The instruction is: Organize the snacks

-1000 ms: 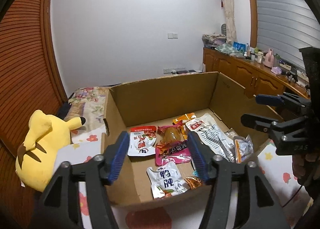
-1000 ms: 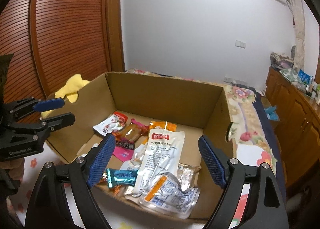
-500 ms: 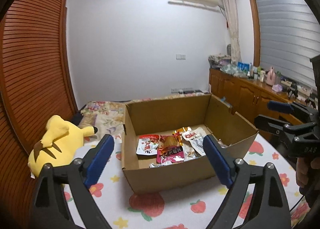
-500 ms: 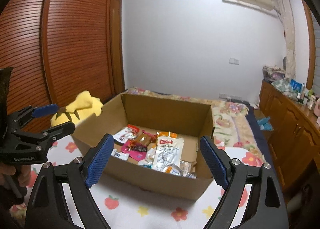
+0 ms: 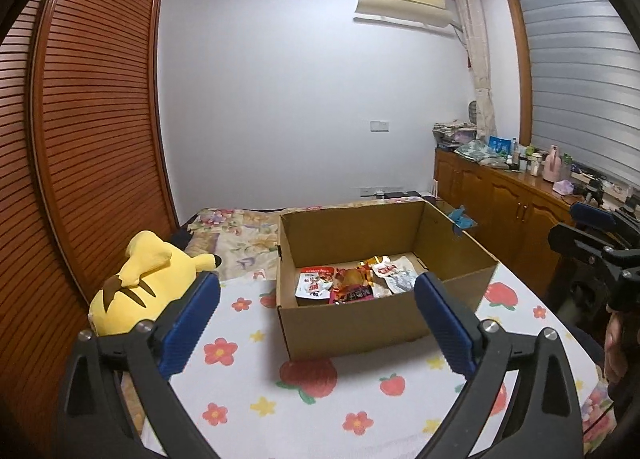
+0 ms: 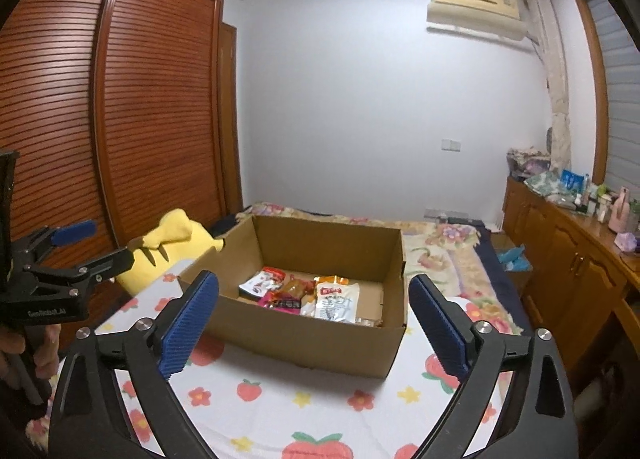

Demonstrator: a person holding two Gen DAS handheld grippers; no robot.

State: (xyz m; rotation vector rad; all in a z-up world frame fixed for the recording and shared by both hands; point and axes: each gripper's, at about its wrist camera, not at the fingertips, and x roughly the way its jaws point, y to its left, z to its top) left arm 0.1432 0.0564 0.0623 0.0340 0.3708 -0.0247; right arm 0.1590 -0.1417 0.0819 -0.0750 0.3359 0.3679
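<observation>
Box (image 5: 352, 323) receded, teal wrapper perhaps hidden

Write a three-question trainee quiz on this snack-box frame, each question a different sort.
1. True or false: the left gripper holds a snack packet.
2. Which toy lies left of the cardboard box in the left wrist view? A) yellow plush toy B) red ball C) teddy bear
3. Fill in: the snack packets lie ___ the box.

Key: 1 false, its wide jaws are opening with nothing between them, like the right gripper; 2 A; 3 inside.
</observation>
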